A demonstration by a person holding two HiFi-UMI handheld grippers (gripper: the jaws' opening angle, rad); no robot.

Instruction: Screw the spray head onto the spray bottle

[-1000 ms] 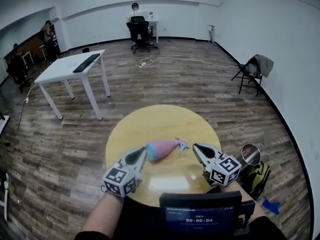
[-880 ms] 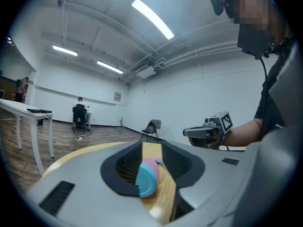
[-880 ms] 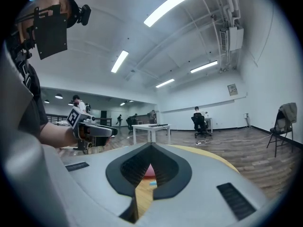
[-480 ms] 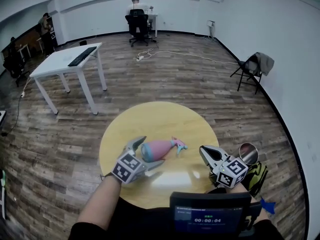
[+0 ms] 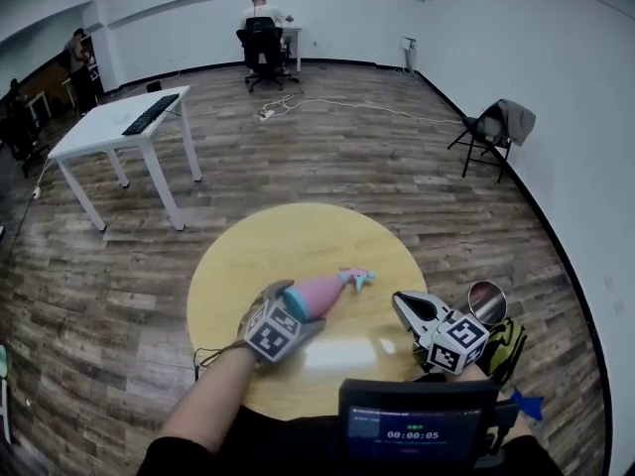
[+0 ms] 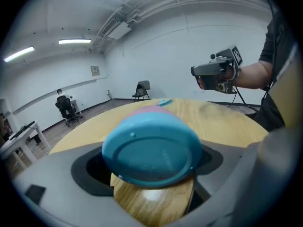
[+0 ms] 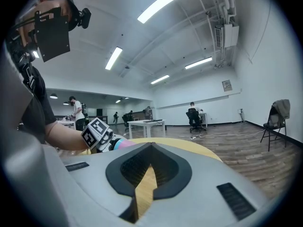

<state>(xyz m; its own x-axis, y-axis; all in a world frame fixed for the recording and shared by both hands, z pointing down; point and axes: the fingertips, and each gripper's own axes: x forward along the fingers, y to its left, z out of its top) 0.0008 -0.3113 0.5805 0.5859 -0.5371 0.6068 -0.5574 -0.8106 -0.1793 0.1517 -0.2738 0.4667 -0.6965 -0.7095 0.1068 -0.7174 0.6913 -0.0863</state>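
Note:
A pink spray bottle [image 5: 319,292] with a blue base [image 6: 151,152] lies on its side on the round yellow table [image 5: 298,236]. Its teal and pink spray head [image 5: 354,279] points to the right. My left gripper [image 5: 296,311] is open and its jaws have just been opening. They stand on either side of the blue base without pressing on it. My right gripper [image 5: 399,302] is shut and empty, near the table's right edge and a hand's width from the spray head. It also shows in the left gripper view as the right gripper [image 6: 195,71].
A white desk [image 5: 124,127] with a keyboard stands at the back left. A person sits on an office chair [image 5: 260,38] at the far wall. A folding chair [image 5: 491,132] stands at the right. A round mirror [image 5: 486,302] and a bag [image 5: 508,345] lie beside the table.
My left gripper has moved right and down to the bottle's base, rolled, and gone from shut to open around it. The right gripper has shifted only slightly.

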